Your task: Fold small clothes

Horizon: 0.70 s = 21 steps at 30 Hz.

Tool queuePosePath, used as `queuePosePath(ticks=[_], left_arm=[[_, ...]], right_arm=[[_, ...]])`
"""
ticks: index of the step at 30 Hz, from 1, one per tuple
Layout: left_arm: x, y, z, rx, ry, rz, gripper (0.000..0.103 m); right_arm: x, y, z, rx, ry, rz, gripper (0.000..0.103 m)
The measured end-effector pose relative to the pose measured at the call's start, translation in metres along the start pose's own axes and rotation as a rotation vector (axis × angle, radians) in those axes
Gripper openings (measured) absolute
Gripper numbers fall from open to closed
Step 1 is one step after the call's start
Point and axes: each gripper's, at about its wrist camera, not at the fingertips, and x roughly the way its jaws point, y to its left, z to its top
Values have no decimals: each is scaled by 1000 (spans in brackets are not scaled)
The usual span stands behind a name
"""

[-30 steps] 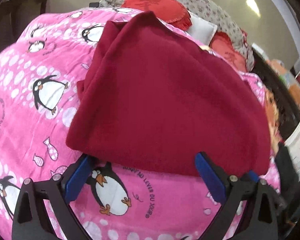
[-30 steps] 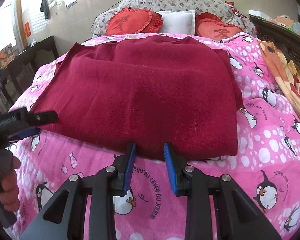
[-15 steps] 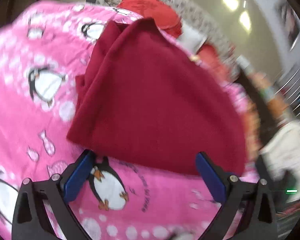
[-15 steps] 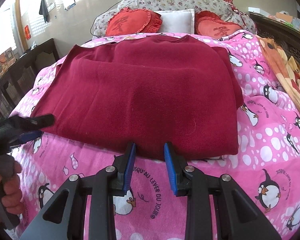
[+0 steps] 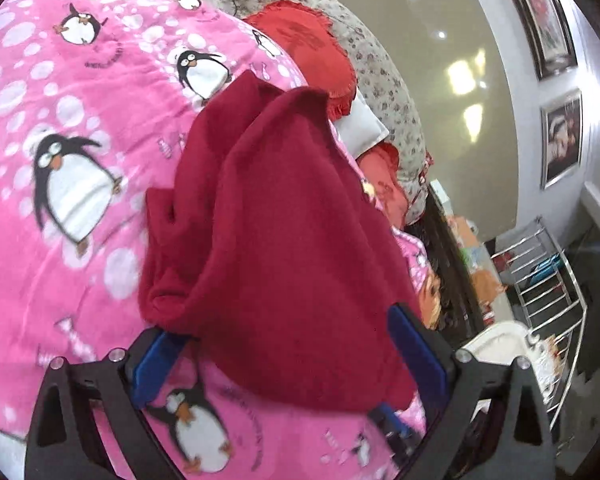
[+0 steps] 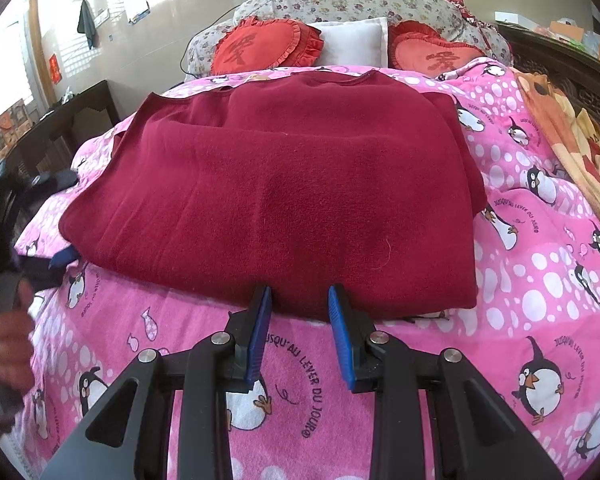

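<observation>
1. Right gripper (image 6: 300,312) is released, blue pads only a bit apart, nothing between them. The tips sit right at the near hem of the dark red garment (image 6: 276,200); can't tell if they actually touch it.
2. Left gripper (image 5: 288,354) is spread wide open, with a lumpy corner of that same garment (image 5: 284,248) sitting between its two fingers. Nothing is pinched.
3. Just ahead of the right jaws the garment lies mostly flat on the pink penguin blanket (image 6: 540,288), neckline at the far end. Its left side looks bunched up in the left wrist view.
4. Left of the right jaws you can see the person's left hand (image 6: 8,336) on the other tool's handle, blurry.
5. Past the garment's far edge: two red heart cushions (image 6: 260,48), a white pillow (image 6: 356,40) between them, and a floral pillow (image 6: 340,0) behind.
6. Right of the right jaws, an orange patterned cover (image 6: 572,128) runs along the bed's dark wooden frame (image 6: 556,52).
7. Right of the left jaws there's a metal rack (image 5: 540,280).
</observation>
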Motion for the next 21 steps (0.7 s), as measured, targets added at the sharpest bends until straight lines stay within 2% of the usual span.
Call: queuePosePath(ticks=[2, 5, 7, 9, 11, 13, 14, 16, 17, 18, 19, 21], left_arm=[[-3, -10, -3, 29, -12, -16, 99], [2, -18, -1, 125, -29, 58, 95], [8, 0, 7, 31, -17, 76, 81], [3, 11, 6, -23, -55, 94, 71], [5, 9, -3, -36, -71, 111, 71], [10, 1, -12, 22, -46, 136, 80], [11, -3, -12, 43, -34, 139, 80], [5, 3, -3, -11, -42, 116, 80], [1, 15, 5, -102, -54, 93, 79], [-1, 22, 7, -154, -58, 86, 73], [-2, 22, 7, -170, -62, 91, 71], [-3, 14, 3, -135, -87, 161, 68]], right_arm=[[0, 0, 0, 4, -1, 3, 0], [0, -2, 0, 13, -2, 12, 0], [0, -3, 0, 19, -1, 19, 0], [0, -3, 0, 23, -3, 22, 0], [0, -3, 0, 26, -4, 25, 0], [0, -3, 0, 28, -4, 26, 0], [0, -4, 0, 29, -4, 27, 0], [0, -4, 0, 32, -5, 31, 0], [-1, -4, -1, 34, -5, 33, 0], [-1, -4, -1, 34, -5, 33, 0], [0, -3, -1, 34, -5, 32, 0], [-1, -4, -1, 33, -5, 30, 0]])
